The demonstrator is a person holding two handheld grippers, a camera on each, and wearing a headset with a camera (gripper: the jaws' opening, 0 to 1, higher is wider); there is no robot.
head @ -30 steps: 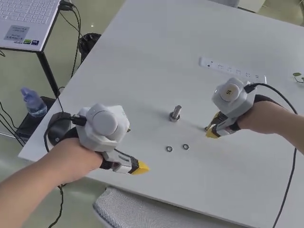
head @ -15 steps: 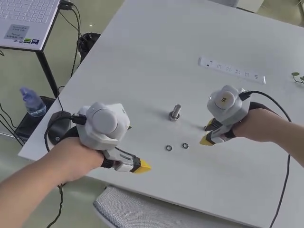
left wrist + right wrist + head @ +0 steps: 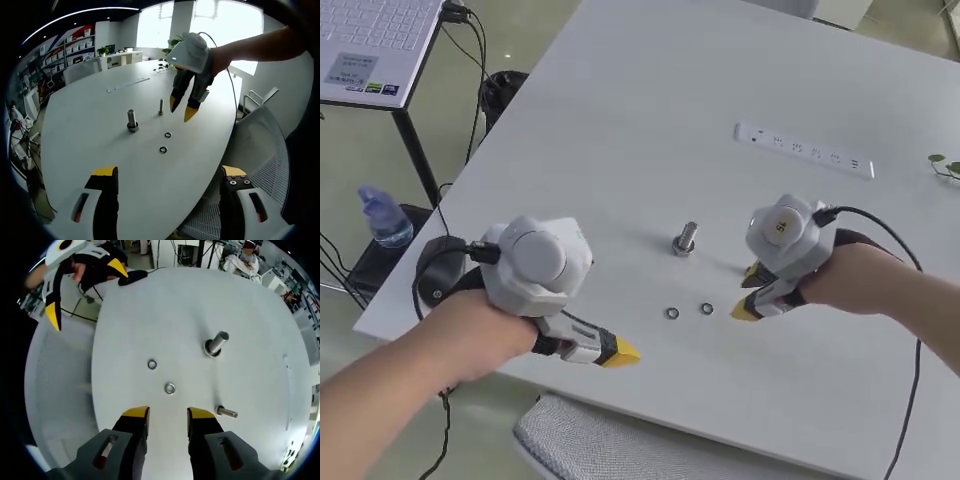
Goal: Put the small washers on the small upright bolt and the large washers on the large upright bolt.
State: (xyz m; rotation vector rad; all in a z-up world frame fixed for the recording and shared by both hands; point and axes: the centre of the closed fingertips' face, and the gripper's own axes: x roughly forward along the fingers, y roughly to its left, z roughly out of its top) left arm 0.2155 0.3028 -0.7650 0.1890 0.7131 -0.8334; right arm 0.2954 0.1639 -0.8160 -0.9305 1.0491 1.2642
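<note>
A: Your right tongs (image 3: 167,415) are the ones to use. Their jaws stand a little apart with nothing between them, tips hovering low over the table (image 3: 150,315). The near washer (image 3: 170,388) lies flat just ahead of those tips, almost on the line that runs out between the jaws.

B: Agreed. The far washer (image 3: 152,364) sits further out and off toward your left jaw, so you'd take the near one first. A washer has no long axis to line up on. You only need to go forward and down.

A: Watch the small bolt (image 3: 226,412). It stands just beside your right jaw, on its outer side. The large bolt (image 3: 215,344) is ahead and out to that same side, well past the washers.

B: So whichever bolt it belongs on, the carry goes toward the right jaw's side. I can't judge from here whether the near washer is a small one or a large one. The two look much alike.

A: Your left tongs (image 3: 169,172) are spread wide and empty, back at the near edge of the table. Both washers lie well ahead of them, so that hand is the farther one.
</note>
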